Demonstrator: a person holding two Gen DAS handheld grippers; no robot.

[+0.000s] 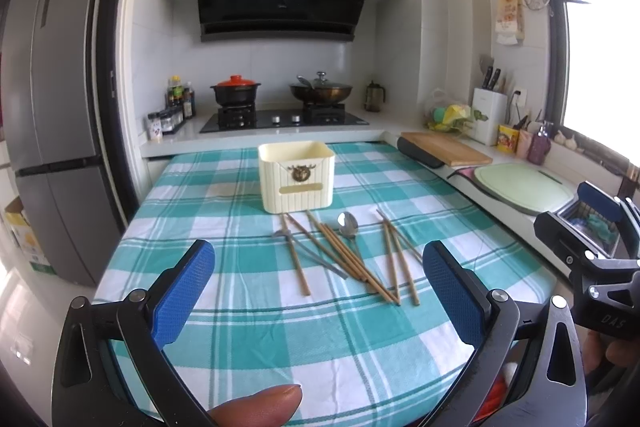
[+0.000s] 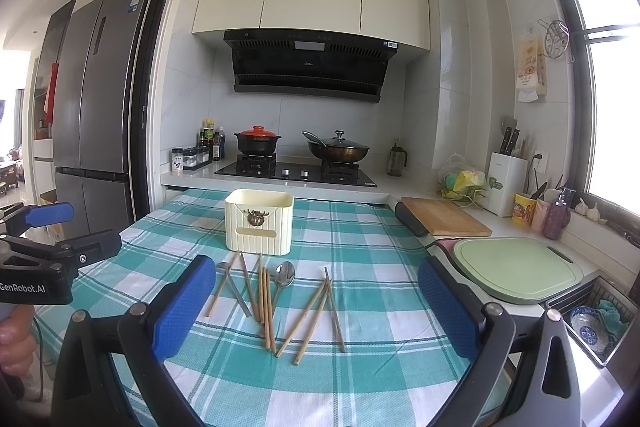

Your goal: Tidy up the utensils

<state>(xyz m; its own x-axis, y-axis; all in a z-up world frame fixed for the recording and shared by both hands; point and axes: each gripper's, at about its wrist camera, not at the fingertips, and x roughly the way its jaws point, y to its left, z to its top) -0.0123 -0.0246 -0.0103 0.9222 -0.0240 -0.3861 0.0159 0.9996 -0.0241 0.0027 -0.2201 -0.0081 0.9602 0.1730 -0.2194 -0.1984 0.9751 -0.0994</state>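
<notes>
A cream utensil box (image 1: pixel 296 175) (image 2: pixel 259 220) stands upright on the teal checked tablecloth (image 1: pixel 248 323) (image 2: pixel 360 255). In front of it lie several wooden chopsticks (image 1: pixel 356 261) (image 2: pixel 267 307), a metal spoon (image 1: pixel 348 225) (image 2: pixel 284 275) and a grey metal utensil (image 1: pixel 316 259) (image 2: pixel 236 291), scattered flat. My left gripper (image 1: pixel 318 293) hovers open over the near cloth, nothing between its blue pads. My right gripper (image 2: pixel 316 307) is open too, framing the chopsticks from above and nearer. Each gripper shows at the edge of the other's view.
Behind the table runs a counter with a gas hob (image 2: pixel 296 173), a red-lidded pot (image 2: pixel 257 141) and a wok (image 2: pixel 338 149). To the right are a wooden board (image 2: pixel 444 217), a green board (image 2: pixel 516 267) and a knife block (image 2: pixel 507 183). A fridge (image 2: pixel 96 107) stands left.
</notes>
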